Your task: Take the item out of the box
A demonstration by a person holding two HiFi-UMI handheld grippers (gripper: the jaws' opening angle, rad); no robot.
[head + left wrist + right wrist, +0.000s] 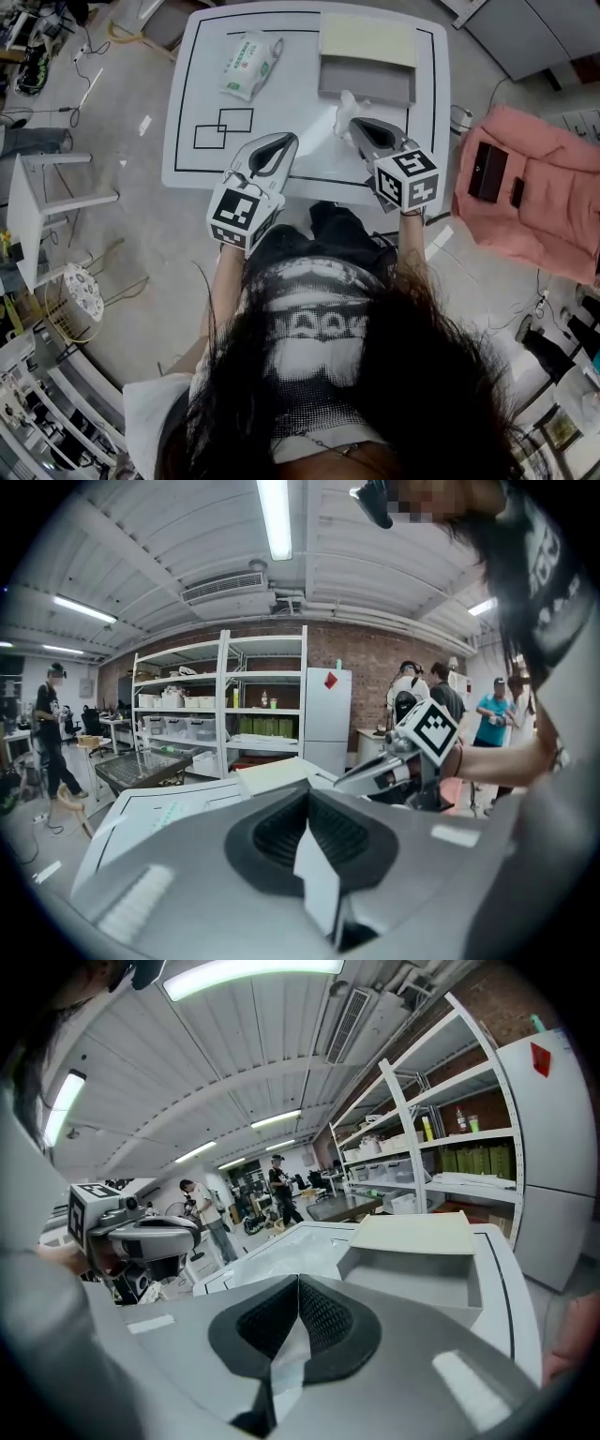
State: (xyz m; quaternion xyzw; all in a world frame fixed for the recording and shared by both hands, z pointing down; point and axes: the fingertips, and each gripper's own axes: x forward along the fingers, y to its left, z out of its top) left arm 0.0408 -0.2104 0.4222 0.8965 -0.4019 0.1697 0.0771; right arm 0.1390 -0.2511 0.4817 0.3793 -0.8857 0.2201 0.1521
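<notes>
A grey box [366, 82] with its cream lid [367, 39] folded back stands at the table's far right; its inside looks bare [412, 1274]. My right gripper [352, 126] sits just in front of the box, shut on a thin clear plastic bag [345, 108]. The bag spreads over the table ahead of the jaws [281, 1251]. My left gripper [285, 142] hovers beside it over the table's near edge, shut with nothing seen in it. In the left gripper view, the right gripper [394, 766] shows to the right and the lid [272, 772] beyond.
A pack of wipes [248, 64] lies at the far left of the white table [202, 84]. Black square outlines [223, 128] mark the table's left side. A pink jacket [530, 187] is at the right, a white stool [47, 202] at the left. Shelves [225, 705] and people stand behind.
</notes>
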